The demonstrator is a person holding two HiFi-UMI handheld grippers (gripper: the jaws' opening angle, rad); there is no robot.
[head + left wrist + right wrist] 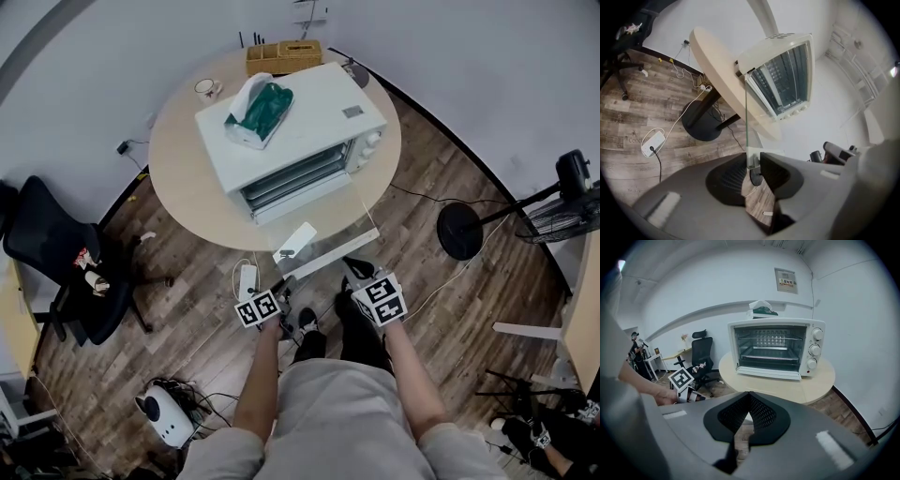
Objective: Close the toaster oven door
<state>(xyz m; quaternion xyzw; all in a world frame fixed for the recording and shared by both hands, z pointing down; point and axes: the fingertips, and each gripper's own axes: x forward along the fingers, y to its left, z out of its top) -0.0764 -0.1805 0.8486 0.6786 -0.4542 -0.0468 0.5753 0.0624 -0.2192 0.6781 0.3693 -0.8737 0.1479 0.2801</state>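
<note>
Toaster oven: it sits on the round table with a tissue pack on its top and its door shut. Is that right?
Not quite: the door is open, folded down flat in front of the oven, as the head view shows. The toaster oven does sit on the round table with the tissue pack on its top.

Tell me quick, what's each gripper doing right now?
Left gripper: closed on the edge of the open toaster oven door.
Right gripper: closed, holding nothing.
</note>
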